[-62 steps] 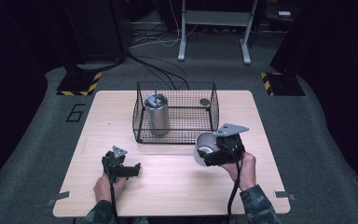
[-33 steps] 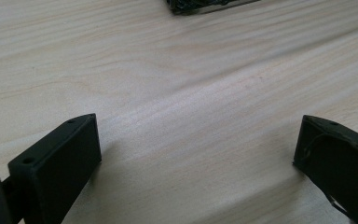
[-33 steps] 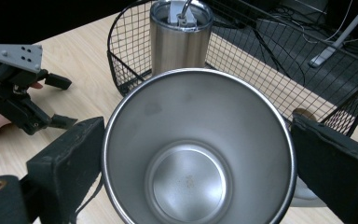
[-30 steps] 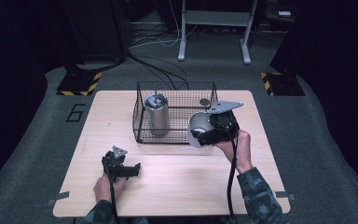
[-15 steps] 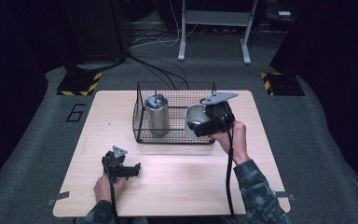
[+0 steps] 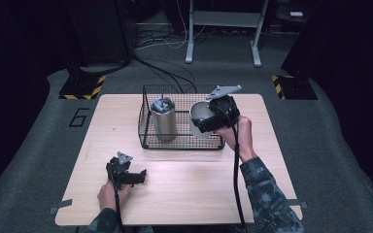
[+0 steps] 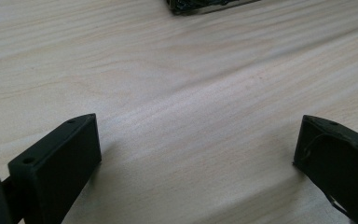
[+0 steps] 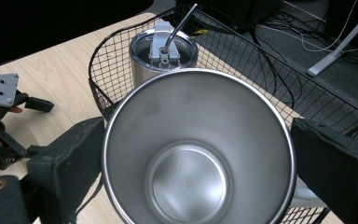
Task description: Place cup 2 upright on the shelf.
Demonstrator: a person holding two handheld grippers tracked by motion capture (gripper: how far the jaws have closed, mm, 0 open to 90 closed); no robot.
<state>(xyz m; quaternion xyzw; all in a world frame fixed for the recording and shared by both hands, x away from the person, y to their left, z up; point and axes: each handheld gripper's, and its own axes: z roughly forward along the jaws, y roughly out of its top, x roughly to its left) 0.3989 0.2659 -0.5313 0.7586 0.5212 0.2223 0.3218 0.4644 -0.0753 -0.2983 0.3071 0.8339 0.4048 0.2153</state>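
Dark room, grey carpet, pale wooden tabletop in the middle. One black wire basket near the far edge. Two steel tumblers in all. One lidded tumbler, brushed steel with a clear lid and a metal straw, upright in the basket's left part. One open tumbler, shiny and bare inside with a plain round bottom, held above the basket's right part, clamped by the right claw, a black jaw against each side of its wall, mouth turned toward that claw's camera. Left claw low over the near left of the tabletop, jaws spread wide apart, bare wood between them. Two claws, one in each hand.
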